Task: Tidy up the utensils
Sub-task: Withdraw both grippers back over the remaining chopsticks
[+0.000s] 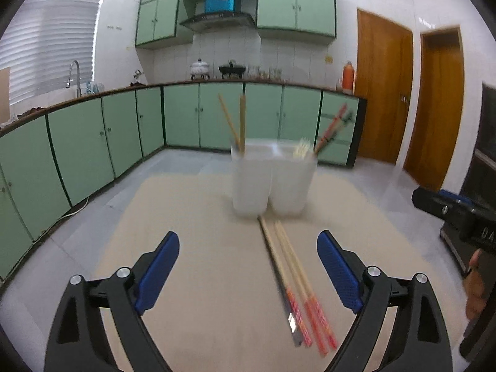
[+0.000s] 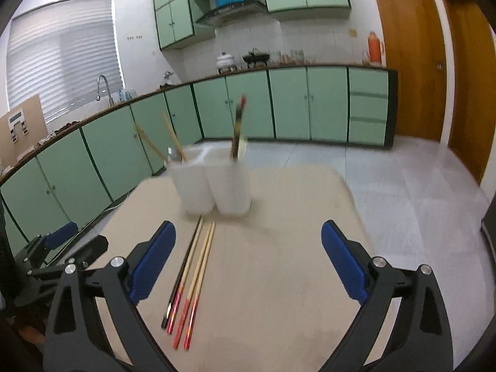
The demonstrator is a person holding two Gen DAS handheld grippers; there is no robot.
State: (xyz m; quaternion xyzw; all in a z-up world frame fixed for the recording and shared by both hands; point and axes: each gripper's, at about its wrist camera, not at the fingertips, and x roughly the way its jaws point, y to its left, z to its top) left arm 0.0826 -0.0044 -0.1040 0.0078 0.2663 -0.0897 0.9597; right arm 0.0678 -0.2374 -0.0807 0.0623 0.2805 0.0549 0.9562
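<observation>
Left wrist view: red-tipped chopsticks (image 1: 291,279) are seen before the white holder (image 1: 272,179); both jaws are spread, empty.

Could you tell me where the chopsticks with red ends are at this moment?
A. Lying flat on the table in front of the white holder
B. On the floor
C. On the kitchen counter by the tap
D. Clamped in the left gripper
A: the chopsticks lie flat on the table, just in front of the white holder.
</observation>
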